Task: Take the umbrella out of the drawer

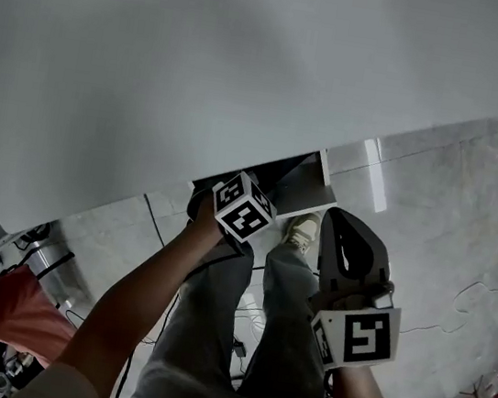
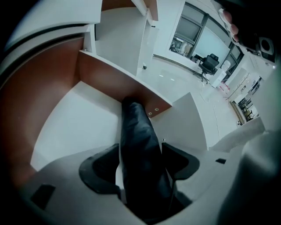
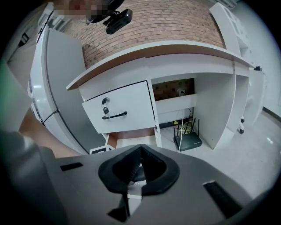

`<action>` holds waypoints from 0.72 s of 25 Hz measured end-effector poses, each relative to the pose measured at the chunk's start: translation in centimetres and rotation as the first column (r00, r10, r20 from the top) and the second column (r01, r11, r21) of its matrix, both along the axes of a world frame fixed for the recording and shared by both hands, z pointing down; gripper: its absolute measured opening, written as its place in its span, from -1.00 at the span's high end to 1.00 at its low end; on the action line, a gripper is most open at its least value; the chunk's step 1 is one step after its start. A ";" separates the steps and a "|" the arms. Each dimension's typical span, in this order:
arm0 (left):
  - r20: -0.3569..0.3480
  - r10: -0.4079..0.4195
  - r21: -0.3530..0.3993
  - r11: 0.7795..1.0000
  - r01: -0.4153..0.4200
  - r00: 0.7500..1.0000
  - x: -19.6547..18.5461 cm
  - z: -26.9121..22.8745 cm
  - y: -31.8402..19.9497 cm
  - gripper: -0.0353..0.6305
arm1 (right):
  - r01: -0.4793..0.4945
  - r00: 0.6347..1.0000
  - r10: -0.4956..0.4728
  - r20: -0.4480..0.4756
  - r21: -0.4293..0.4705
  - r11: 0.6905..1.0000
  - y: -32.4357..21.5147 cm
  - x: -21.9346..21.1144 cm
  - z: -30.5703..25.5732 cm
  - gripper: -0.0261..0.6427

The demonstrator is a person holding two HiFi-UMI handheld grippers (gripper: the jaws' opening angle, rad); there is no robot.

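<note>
Step in hand: reaching into the open drawer. Left gripper points down, jaws wide and astride the folded black umbrella lying on the drawer floor, apparently not yet pressing it. Right gripper: jaws together, empty. Next: close and lift clear.

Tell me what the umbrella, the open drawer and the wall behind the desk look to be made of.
Umbrella: dark woven fabric, probably nylon; soft creases with a faint sheen.
Drawer: board with a reddish-brown wood-look inner face and a smooth white bottom; screw heads show at one end.
Wall: brick, or brick-look cladding; regular courses and pale joints.
</note>
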State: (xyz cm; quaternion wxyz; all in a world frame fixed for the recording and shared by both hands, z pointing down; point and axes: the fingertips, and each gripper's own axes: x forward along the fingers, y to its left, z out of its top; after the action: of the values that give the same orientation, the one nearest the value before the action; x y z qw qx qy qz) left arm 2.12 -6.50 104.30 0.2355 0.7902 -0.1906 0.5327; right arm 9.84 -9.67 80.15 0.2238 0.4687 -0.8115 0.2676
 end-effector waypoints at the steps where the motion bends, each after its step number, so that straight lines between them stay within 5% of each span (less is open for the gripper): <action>1: 0.006 -0.008 -0.009 1.000 0.008 1.000 0.0 0.4 0.0 0.03 | 0.004 1.000 -0.004 -0.001 -0.001 1.000 0.0 0.0 0.2 0.90; 13: 0.160 -0.044 -0.146 0.987 0.068 0.986 -0.1 3.9 0.5 -0.04 | -0.015 0.999 0.016 0.044 -0.026 1.000 0.3 -1.3 1.1 0.90; 18: 0.147 -0.054 -0.132 0.989 0.073 0.988 -0.3 3.5 0.4 0.03 | -0.003 0.999 0.004 0.039 -0.034 0.999 0.1 -1.1 1.3 0.90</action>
State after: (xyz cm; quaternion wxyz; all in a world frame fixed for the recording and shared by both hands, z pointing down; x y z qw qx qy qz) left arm 1.78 -6.08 107.85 0.2918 0.7254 -0.1951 0.5921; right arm 8.77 -9.56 81.50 0.2153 0.4609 -0.8103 0.2907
